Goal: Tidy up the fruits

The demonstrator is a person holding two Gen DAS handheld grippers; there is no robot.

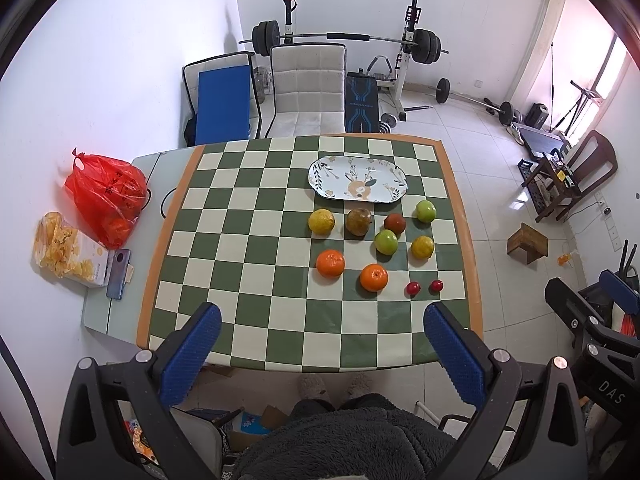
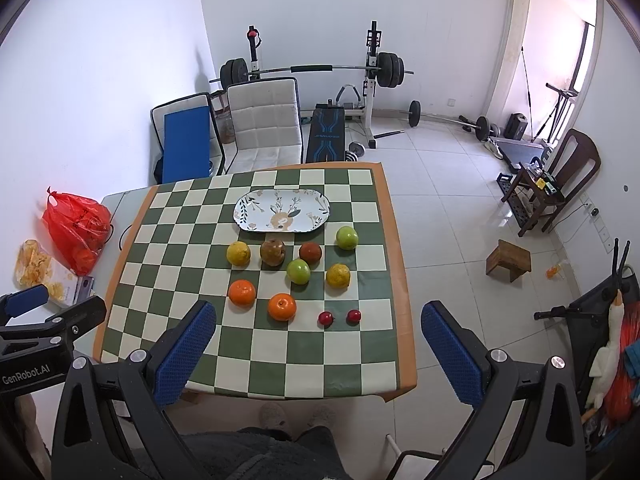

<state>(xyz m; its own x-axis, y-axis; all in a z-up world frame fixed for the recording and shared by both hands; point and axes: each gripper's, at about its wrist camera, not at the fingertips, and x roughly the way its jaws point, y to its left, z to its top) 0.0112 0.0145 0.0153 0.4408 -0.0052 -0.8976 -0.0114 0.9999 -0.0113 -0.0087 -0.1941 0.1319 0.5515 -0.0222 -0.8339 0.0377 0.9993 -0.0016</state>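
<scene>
A red plastic bag is seen at the table's left edge, beside a clear packet of yellow crisps and a grey phone. Behind the green-and-cream checked tablecloth, a white padded chair and a black barbell rack are visible.

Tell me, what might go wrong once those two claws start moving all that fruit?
Round fruit may roll: the two small red fruits lie nearest the table edge and could drop to the floor if nudged. The fruits sit close together, so reaching for the green apple might knock the dark red fruit beside it. The plate looks shallow, so piled fruit could roll off.
</scene>
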